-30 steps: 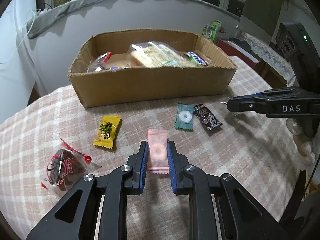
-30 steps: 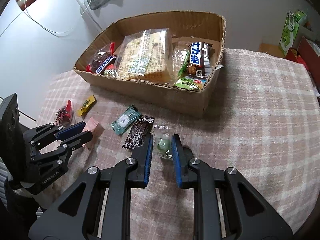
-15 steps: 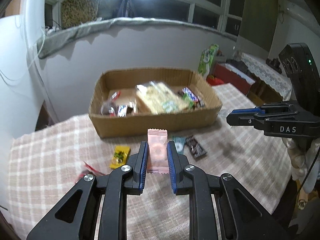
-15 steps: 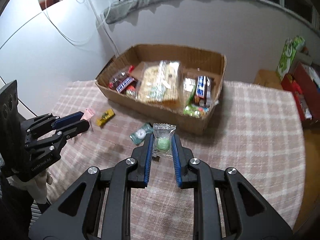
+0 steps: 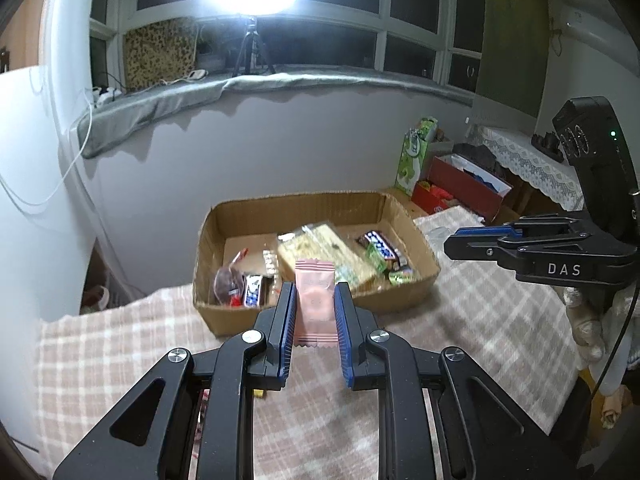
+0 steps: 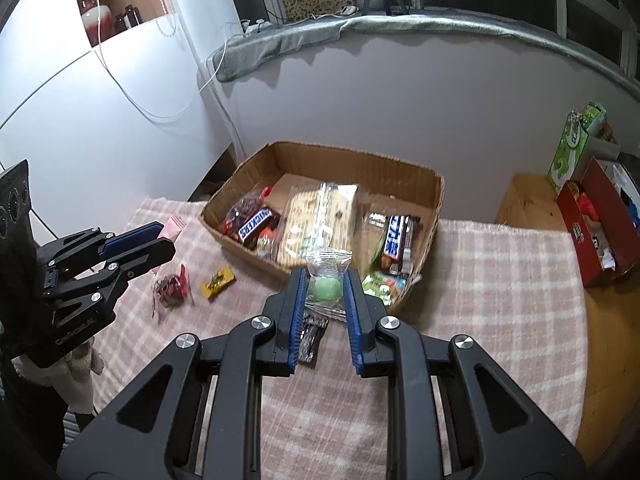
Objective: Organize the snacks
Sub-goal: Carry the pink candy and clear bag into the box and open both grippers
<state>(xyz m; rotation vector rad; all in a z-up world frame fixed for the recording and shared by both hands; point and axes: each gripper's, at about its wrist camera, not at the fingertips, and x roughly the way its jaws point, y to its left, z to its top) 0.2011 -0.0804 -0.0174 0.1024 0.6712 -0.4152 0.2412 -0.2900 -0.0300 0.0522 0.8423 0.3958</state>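
My left gripper (image 5: 315, 300) is shut on a pink candy packet (image 5: 315, 300) and holds it high above the table, in front of the open cardboard box (image 5: 304, 208) that holds several snacks. My right gripper (image 6: 326, 290) is shut on a clear packet with a green sweet (image 6: 326, 286), also raised, just short of the box's near wall (image 6: 434, 200). On the checked cloth lie a yellow candy (image 6: 218, 282), a red-wrapped candy (image 6: 170, 288) and a dark packet (image 6: 312, 330). The left gripper shows at the left of the right wrist view (image 6: 132, 246).
The table (image 6: 500, 280) has a pink checked cloth and ends at the right beside a wooden stool (image 6: 532, 200) with a red box (image 6: 600, 216) and green carton (image 6: 572, 148). A wall and window sill stand behind the box.
Both grippers have risen from the table with their packets held, and now sit high above the cloth. The box has dropped lower and farther in both views.
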